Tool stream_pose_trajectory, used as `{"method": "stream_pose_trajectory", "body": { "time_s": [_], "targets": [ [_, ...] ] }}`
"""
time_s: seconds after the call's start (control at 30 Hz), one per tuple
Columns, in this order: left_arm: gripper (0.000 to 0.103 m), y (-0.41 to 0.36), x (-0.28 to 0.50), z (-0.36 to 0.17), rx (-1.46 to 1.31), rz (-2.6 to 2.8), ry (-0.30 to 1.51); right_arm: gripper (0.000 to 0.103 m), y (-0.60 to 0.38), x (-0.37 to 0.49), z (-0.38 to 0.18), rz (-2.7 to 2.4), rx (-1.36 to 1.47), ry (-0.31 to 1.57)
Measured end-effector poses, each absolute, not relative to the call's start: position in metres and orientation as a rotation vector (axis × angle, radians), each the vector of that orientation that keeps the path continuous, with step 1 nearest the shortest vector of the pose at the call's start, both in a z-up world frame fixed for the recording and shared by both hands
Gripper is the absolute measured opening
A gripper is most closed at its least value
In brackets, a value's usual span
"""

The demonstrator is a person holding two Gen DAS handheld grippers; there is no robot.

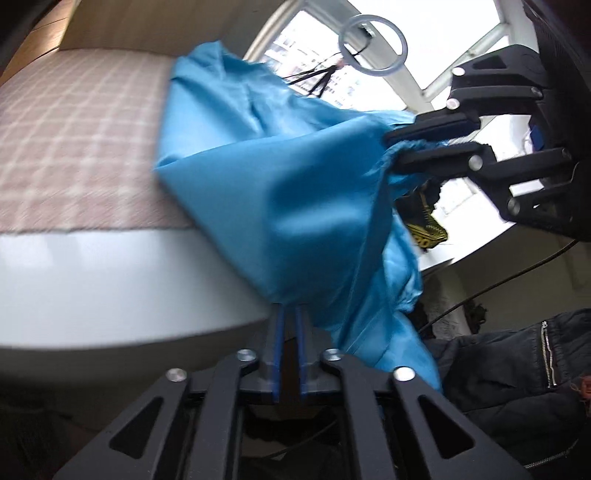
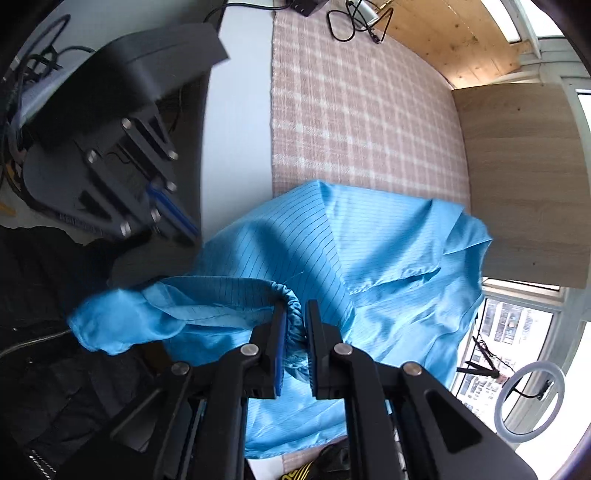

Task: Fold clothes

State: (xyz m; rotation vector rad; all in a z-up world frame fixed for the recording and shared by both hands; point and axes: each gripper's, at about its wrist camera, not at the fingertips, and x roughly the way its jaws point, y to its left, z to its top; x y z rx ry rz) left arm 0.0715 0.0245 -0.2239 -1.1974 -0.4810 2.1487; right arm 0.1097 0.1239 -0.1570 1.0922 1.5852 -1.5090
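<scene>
The right hand-held gripper [image 2: 295, 325] was clamped on the elastic cuff [image 2: 291, 310] of the blue garment [image 2: 369, 240]. The left hand-held gripper [image 1: 290, 314] pinched its near edge. It lay rumpled on the desk [image 2: 236, 129]; folding had barely begun.

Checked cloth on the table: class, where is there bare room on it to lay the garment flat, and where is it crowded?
The checked cloth lies bare from the cables at its far end down to the blue garment, between the white table strip and the wooden panel. The near end is crowded: the garment bunches there, held by both grippers.
</scene>
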Motion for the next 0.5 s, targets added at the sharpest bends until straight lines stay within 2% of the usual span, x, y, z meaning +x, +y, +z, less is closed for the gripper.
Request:
{"method": "stream_pose_trajectory", "body": {
  "time_s": [0.3, 0.47, 0.5],
  "targets": [
    [0.010, 0.057, 0.088, -0.220, -1.159, 2.131, -0.486, 0.009, 0.119, 0.108, -0.159, -1.525, 1.075, 1.520],
    [0.025, 0.061, 0.102, -0.201, -1.118, 2.170, -0.481, 0.010, 0.117, 0.111, -0.159, -1.516, 1.059, 1.493],
    [0.031, 0.063, 0.105, -0.197, -1.110, 2.190, -0.470, 0.010, 0.116, 0.112, -0.159, -1.510, 1.057, 1.489]
  ]
}}
